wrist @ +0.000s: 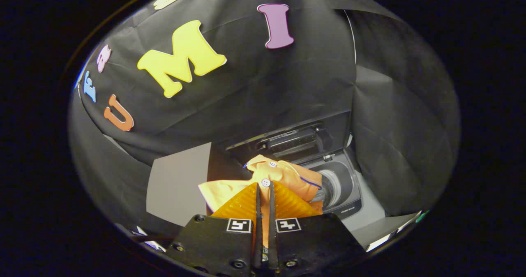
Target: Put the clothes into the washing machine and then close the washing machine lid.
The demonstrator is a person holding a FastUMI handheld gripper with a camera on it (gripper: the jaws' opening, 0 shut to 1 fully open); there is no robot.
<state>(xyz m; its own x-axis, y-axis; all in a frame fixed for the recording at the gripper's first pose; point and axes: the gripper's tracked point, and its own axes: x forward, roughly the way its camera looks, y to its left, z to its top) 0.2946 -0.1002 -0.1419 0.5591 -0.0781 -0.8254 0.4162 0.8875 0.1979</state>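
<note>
Gripper view: gripper (265,186) fingers pinch an orange buttoned shirt (283,176) between their tips; the cloth bunches just ahead and spills left of them. Beyond, to the right, sits the washing machine (341,186), drum open, lid (296,139) raised behind.

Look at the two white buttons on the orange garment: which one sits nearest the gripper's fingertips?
The lower button, right at the tips of the gripper, which is shut on the orange garment. The other button sits higher up the cloth, toward the washing machine.
</note>
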